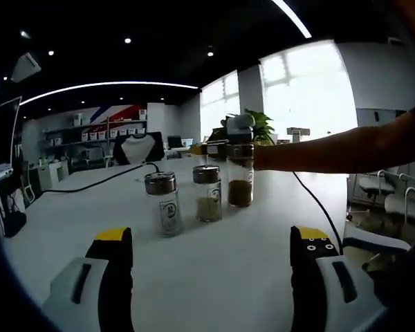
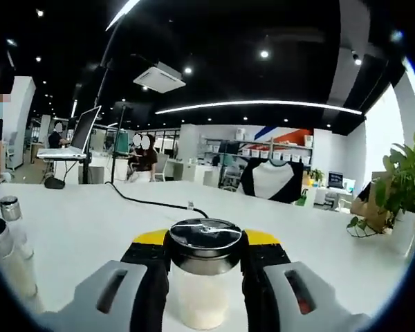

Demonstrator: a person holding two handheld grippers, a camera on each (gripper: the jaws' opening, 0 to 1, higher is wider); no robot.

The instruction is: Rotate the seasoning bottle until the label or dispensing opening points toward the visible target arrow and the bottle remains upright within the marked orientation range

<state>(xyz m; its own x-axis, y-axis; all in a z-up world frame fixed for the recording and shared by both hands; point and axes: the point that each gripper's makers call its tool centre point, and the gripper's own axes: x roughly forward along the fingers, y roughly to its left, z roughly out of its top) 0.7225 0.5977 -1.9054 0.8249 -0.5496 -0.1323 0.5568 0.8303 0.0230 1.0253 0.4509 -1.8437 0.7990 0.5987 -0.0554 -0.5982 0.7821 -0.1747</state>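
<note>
In the left gripper view, the left gripper rises from the bottom of the frame with its yellow-tipped jaws spread wide and nothing between them, hovering over the white table. Past them, at mid-frame, three seasoning bottles stand upright in a loose row: a clear bottle with a label on the left, a bottle of greenish seasoning in the middle, and a bottle of brown seasoning on the right. A person's arm reaches in from the right edge toward the brown one, and the other gripper seems to sit at its top, though the exact contact is hard to make out. A black cable trails across the table at left. In the right gripper view, the right gripper at bottom centre has its jaws closed around a seasoning bottle with a metal cap and pale contents, held upright. Two more bottles stand at the lower left edge, and a potted plant sits at the right. No target arrow can be made out on the table in either view. To turn the held bottle well, the grip should probably stay firm just under the cap, and the twist should run about the bottle's own vertical axis so it does not lean.
</note>
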